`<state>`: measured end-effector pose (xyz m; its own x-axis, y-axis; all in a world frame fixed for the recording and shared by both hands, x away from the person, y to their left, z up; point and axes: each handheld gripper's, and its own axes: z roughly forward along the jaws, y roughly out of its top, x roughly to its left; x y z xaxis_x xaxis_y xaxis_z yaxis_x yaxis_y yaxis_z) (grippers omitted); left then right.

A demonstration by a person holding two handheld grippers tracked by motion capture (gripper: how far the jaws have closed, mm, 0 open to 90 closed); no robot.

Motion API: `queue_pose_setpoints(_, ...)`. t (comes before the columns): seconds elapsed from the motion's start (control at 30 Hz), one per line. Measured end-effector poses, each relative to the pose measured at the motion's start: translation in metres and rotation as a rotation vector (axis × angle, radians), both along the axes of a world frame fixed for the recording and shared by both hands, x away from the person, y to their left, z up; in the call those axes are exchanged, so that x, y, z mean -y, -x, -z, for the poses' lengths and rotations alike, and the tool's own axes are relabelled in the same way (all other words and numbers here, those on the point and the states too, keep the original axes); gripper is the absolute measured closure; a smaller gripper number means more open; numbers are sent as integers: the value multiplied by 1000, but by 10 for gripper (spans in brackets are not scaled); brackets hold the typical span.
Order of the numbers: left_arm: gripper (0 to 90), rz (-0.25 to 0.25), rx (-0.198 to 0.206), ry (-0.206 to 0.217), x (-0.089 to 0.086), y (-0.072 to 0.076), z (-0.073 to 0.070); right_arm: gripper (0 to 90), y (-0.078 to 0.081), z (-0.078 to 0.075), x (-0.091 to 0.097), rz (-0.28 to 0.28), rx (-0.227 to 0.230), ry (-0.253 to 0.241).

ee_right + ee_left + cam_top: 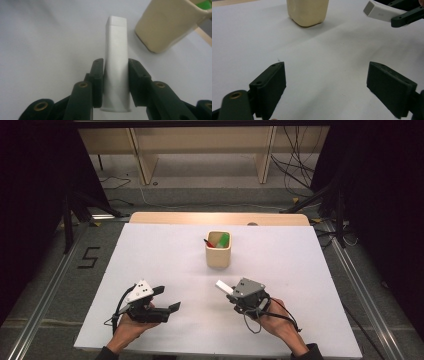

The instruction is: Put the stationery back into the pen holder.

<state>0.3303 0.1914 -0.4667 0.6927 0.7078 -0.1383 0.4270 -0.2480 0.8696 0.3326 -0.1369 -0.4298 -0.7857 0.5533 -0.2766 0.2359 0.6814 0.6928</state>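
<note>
From above, the right gripper (231, 293) carries a white block (223, 286) over the white surface (165, 265), near the beige cup (218, 251) holding green and red items. The left gripper view shows its fingers (268, 83) wide apart, empty. The right gripper view shows both fingers (98, 77) pressed on the block's sides.

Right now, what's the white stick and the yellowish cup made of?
The white stick, clamped in the right gripper, looks like smooth matte plastic: even colour, rounded corners. The cup looks like cream plastic or perhaps ceramic, with soft rounded edges and a faint sheen.
</note>
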Motion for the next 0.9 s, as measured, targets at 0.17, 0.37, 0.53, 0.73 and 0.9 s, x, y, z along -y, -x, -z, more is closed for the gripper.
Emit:
queue_pose_setpoints(0.17,154,0,-6,-3,-1,-1,1,682,11,4,-7,-63,107,59)
queue_pose_setpoints(0.37,154,1,-10,-2,-1,-1,1,681,22,8,-15,-118,192,117)
queue_pose_setpoints(0.53,154,1,-12,-4,-3,-2,0,681,31,12,-22,-166,247,144)
queue_pose_setpoints(0.73,154,-1,-10,-8,-5,-2,-4,681,41,17,-28,-219,335,187)
queue_pose_setpoints(0.9,154,1,2,-4,-9,-3,-13,682,48,19,-31,-245,396,228)
